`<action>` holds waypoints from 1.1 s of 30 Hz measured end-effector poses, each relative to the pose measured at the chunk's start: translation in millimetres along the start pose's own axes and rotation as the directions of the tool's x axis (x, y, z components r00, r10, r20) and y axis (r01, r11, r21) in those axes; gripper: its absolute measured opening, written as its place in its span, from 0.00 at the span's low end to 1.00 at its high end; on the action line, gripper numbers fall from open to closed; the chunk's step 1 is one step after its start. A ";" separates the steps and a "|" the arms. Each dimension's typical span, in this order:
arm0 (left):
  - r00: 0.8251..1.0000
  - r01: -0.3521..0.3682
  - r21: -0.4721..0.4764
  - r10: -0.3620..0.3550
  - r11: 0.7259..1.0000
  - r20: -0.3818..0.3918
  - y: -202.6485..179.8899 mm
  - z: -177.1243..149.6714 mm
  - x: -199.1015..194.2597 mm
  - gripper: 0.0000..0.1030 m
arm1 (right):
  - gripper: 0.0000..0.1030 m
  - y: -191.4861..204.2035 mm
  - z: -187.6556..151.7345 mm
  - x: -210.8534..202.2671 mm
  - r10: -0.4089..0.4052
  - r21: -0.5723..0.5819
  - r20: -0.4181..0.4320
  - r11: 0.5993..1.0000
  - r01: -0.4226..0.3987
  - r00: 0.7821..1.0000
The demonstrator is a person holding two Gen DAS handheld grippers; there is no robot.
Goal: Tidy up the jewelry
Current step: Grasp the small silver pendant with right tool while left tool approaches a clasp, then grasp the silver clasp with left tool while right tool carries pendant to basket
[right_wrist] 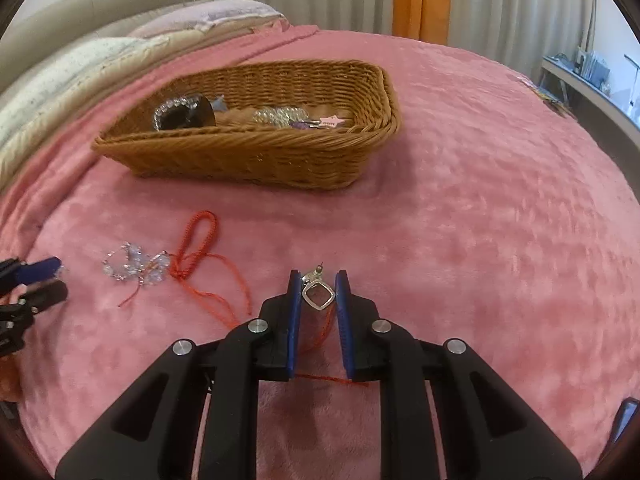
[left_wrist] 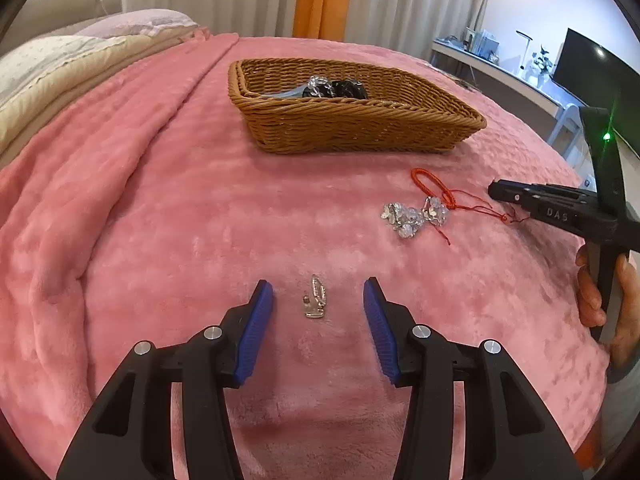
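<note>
1. While your left gripper (left_wrist: 318,312) hovers low over the pink blanket (left_wrist: 168,220), its blue-padded jaws stand wide apart, holding nothing.
2. Between those jaws, lying on the blanket and touching neither pad, is a small silver earring (left_wrist: 314,297).
3. Your right gripper (right_wrist: 318,286) has its jaws drawn in close on a second silver earring (right_wrist: 317,294), a rounded-square frame with its post pointing up past the fingertips; both pads (right_wrist: 295,300) press its sides.
4. Under that right gripper you can see a loose end of the red cord (right_wrist: 192,258) running across the blanket beneath the jaws.
5. That red cord is looped and knotted, and it lies on the blanket just beside the crystal bead bracelet (right_wrist: 132,266); the two touch where the knot meets the beads.
6. From your left wrist view, the cord and bracelet (left_wrist: 412,216) sit to the right of the open jaws, between them and the right gripper's tip.
7. Farther back on the blanket stands the wicker basket (right_wrist: 248,156), well apart from both grippers.
8. Inside the basket you have a dark bracelet edged with clear beads (right_wrist: 180,114) at its left end, and a clear bead piece (right_wrist: 280,115) with a few small coloured items near the middle.
9. Beyond the bed hang pale curtains with an orange curtain (right_wrist: 420,0) among them.
</note>
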State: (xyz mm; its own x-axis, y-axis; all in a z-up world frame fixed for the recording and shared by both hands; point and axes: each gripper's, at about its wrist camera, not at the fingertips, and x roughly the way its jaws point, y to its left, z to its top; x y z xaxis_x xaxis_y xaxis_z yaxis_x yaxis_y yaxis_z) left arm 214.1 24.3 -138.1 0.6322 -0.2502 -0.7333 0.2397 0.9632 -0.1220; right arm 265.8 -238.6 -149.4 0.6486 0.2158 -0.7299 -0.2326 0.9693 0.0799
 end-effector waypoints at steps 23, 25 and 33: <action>0.984 0.034 -0.046 -0.025 0.998 0.179 1.0 18.7 -42.3 0.11 | 0.14 -18.6 21.1 -64.9 0.094 0.084 0.224 0.990 -0.115 0.970; 0.980 0.035 -0.039 -0.027 0.999 0.199 -3.4 30.3 -48.8 0.11 | 0.14 -16.4 35.6 -77.4 0.090 0.070 0.251 0.991 -0.111 0.964; 0.948 0.071 -0.006 -0.066 0.997 0.312 -22.4 116.5 -60.9 0.11 | 0.14 -1.7 105.4 -74.9 0.085 0.018 0.290 0.995 -0.095 0.953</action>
State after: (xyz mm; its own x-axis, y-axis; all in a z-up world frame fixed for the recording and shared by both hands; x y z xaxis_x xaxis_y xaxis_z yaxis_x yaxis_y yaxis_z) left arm 256.1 6.5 -12.8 0.8133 -0.3313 -0.4783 0.2795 0.9434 -0.1784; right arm 294.1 -243.9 -23.3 0.8086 0.3227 -0.4920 -0.2800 0.9465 0.1607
